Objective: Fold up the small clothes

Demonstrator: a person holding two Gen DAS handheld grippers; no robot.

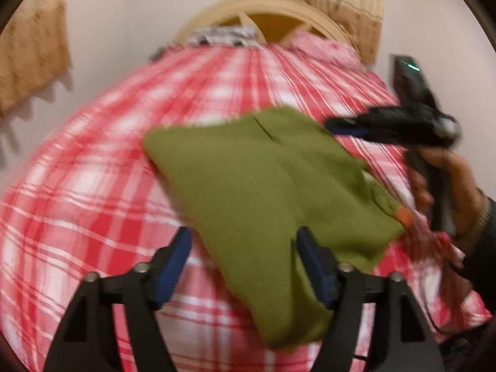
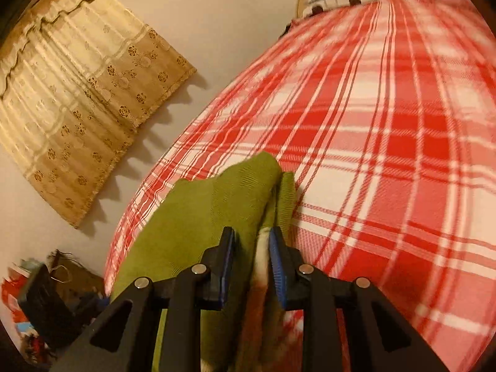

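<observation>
A small olive-green garment lies folded on a red and white plaid bedcover. My left gripper is open, with its fingers astride the garment's near edge and no grip on it. In the left wrist view my right gripper hovers at the garment's far right corner, held by a hand. In the right wrist view my right gripper stands partly open over the green garment, with a fold of cloth between its blue pads.
A wooden headboard and some patterned cloth sit at the bed's far end. Beige curtains hang on the wall. Clutter and a dark object lie beside the bed at the lower left.
</observation>
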